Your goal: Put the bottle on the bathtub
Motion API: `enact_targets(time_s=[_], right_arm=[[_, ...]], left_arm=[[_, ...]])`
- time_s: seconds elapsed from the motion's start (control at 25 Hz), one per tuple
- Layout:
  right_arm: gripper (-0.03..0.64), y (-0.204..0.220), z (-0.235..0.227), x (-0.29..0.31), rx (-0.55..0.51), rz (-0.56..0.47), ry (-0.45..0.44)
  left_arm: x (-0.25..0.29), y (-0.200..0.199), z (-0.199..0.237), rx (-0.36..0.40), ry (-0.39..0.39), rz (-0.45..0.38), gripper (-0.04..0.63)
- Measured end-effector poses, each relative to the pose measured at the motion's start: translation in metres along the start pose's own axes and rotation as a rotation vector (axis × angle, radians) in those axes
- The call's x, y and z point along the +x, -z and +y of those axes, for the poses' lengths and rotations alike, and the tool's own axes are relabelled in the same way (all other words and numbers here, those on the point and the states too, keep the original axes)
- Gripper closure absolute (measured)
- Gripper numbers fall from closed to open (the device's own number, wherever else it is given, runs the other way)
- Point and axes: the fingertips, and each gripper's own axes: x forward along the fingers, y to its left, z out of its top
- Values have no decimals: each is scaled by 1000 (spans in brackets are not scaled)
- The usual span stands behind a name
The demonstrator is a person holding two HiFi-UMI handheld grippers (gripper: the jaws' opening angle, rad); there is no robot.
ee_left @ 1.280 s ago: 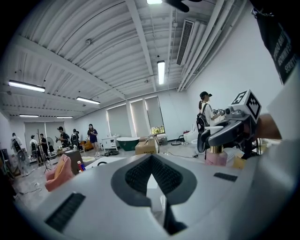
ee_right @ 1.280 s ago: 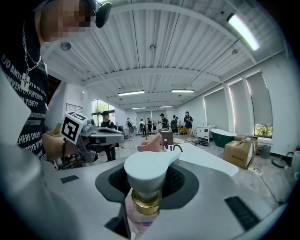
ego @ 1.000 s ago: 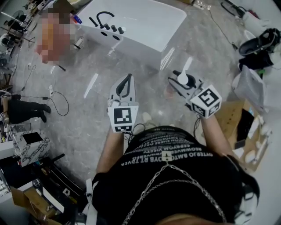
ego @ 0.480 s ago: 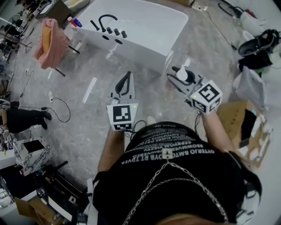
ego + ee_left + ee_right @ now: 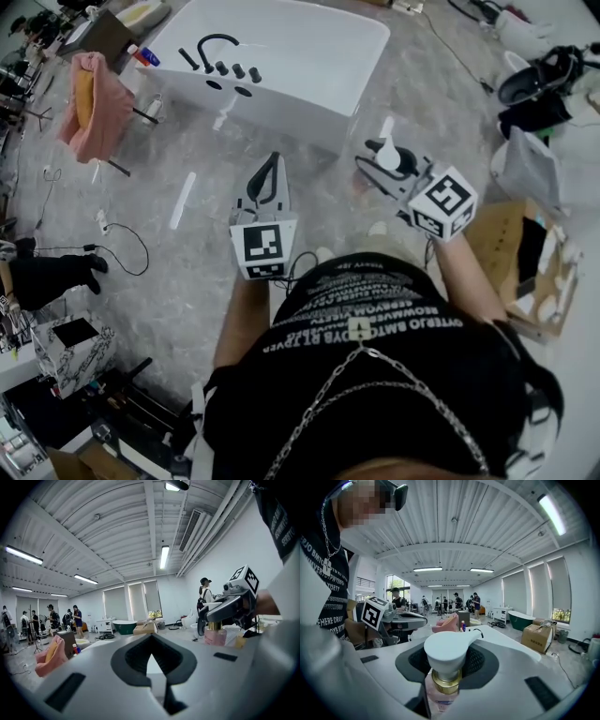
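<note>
The white bathtub stands on the grey floor ahead of me, a black faucet and knobs on its near left deck. My right gripper is shut on a pink pump bottle with a white pump head, held in the air short of the tub's near right corner. The right gripper view shows the pump head, gold collar and pink body between the jaws, with the tub beyond. My left gripper hangs beside it, shut and empty; its closed tips point toward the tub.
A pink towel hangs on a stand left of the tub, with small bottles near it. Cables lie on the floor at left. A cardboard box and black gear sit at right. Several people stand far off.
Both grippers keep their pose, and the right one still grips the bottle. The tub has slid slightly left and up in the head view.
</note>
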Motion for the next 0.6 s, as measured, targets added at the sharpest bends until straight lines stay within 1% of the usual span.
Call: enact_targets(time_s=[0.16,0.44,0.6], right_arm=[[492,1,-4,4,4,3,8],[492,-3,-9,18,7,-5,-17],[492,-6,-16,28,3,-16,-31]], left_arm=[[4,2,2,-2,13,5,598],[12,8,17,-10,-13,15,598],[19,9,21,4,-19,23,598]])
